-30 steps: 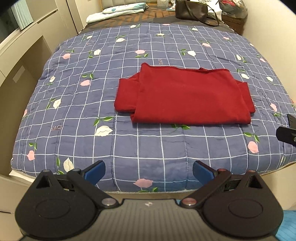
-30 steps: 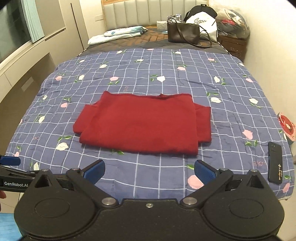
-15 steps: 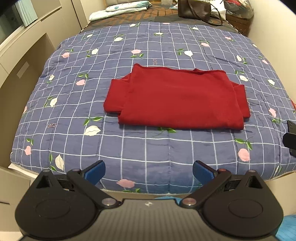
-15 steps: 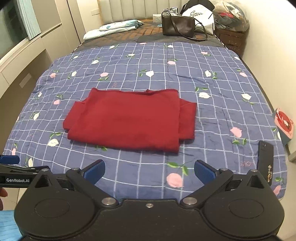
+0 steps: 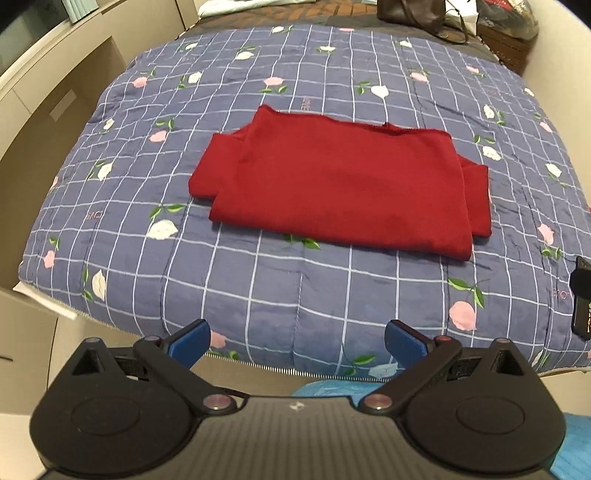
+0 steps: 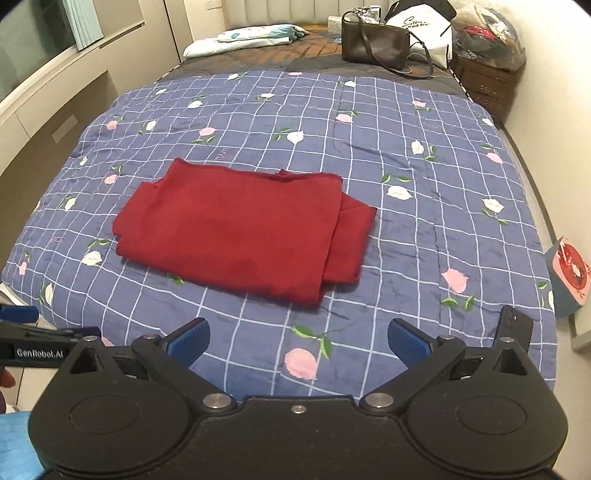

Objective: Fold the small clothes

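A red garment [image 5: 340,184] lay folded into a flat rectangle near the middle of a bed, on a blue quilt [image 5: 280,288] printed with a white grid and pink and white flowers; a narrower layer of the same red cloth stuck out at each short end of the fold, and the far long edge showed a raw, slightly wavy hem; in the right wrist view the same red garment [image 6: 236,229] sat left of centre on the quilt [image 6: 424,206].

The left tool [image 5: 297,341] hung at the foot of the bed, its blue-padded fingers spread wide apart with nothing between them, well apart from the garment; the right tool [image 6: 298,341] was likewise spread wide and empty, held over the near edge of the quilt, well short of the cloth.

A black phone [image 6: 515,326] lay on the quilt near its right edge, just beyond the right tool's outer finger; at the head of the bed stood a dark brown handbag [image 6: 375,46] with a white bag [image 6: 424,27] behind it, and a pale folded pillow [image 6: 255,35] lay to the left; a wooden bedside cabinet [image 6: 487,83] carried a clear bag of clothes [image 6: 491,33].
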A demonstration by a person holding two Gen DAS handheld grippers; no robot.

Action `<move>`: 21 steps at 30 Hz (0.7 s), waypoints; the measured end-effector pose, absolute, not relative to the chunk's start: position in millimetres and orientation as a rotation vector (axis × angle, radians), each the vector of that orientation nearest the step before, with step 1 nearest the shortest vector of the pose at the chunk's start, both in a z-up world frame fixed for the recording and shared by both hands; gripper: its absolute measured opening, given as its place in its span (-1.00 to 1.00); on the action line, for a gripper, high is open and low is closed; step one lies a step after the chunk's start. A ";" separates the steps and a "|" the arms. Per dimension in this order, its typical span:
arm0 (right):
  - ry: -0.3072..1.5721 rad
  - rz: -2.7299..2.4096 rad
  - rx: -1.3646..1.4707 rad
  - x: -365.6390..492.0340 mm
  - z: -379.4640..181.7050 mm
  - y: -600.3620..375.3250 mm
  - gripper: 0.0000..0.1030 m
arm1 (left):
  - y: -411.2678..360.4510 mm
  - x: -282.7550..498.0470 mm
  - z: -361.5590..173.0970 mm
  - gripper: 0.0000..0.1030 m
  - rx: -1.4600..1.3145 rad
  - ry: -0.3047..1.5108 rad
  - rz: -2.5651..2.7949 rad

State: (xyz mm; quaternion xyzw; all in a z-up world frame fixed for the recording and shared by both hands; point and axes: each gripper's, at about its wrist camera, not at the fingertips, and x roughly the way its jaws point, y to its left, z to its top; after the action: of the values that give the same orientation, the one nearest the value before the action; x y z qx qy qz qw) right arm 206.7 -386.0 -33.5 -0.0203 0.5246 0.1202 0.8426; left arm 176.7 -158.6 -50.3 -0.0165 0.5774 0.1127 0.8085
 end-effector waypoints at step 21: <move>1.122 0.337 -0.071 219.5 -30.0 -390.8 0.99 | -166.6 181.1 -49.4 0.99 -0.057 1.296 0.339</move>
State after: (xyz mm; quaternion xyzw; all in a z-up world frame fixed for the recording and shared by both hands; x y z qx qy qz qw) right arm 219.5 -390.8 -30.0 -0.0337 0.5294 0.1590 0.8326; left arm 181.1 -166.6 -49.4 -0.0262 0.6006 0.1570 0.7835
